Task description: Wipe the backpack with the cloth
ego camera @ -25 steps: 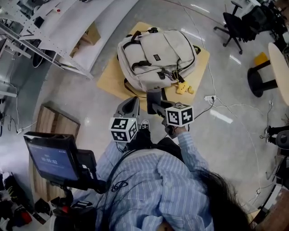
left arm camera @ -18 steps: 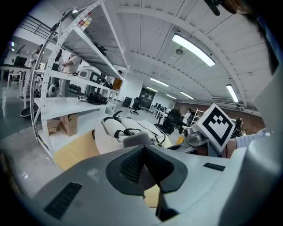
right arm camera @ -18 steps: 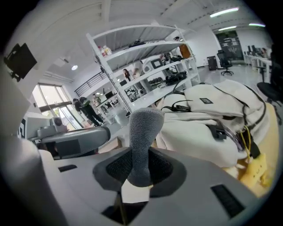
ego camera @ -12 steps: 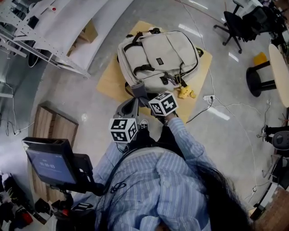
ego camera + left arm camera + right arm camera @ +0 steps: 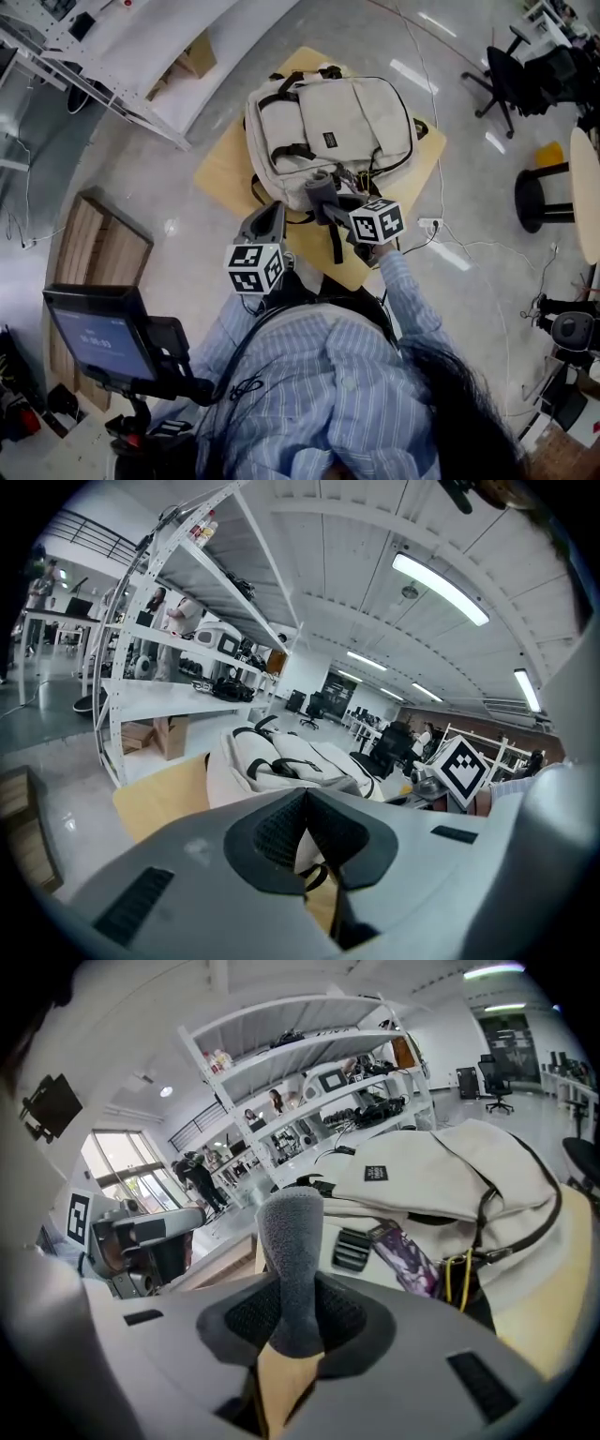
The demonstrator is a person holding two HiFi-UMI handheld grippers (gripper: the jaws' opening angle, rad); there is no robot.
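Observation:
A beige backpack [image 5: 328,122] with black straps lies flat on a low wooden table [image 5: 220,164]; it also fills the right gripper view [image 5: 441,1185] and shows ahead in the left gripper view [image 5: 281,761]. My right gripper [image 5: 323,192] is shut on a grey cloth [image 5: 292,1260], a rolled wad that sticks up between its jaws, and hovers at the pack's near edge. The cloth [image 5: 317,186] shows grey at the gripper's tip in the head view. My left gripper [image 5: 272,220] sits nearer the person, short of the pack, its jaws closed together on nothing.
A small yellow charm hangs from the pack's zipper [image 5: 459,1274]. White metal shelving [image 5: 112,56] runs along the left. Cables and a power strip [image 5: 431,225] lie on the floor to the right, near a black stool [image 5: 539,192]. A monitor on a stand [image 5: 98,337] sits at lower left.
The right gripper with the cloth swung left toward the pack's near corner, then came back right and now sits over the pack's near edge. The left gripper has barely moved.

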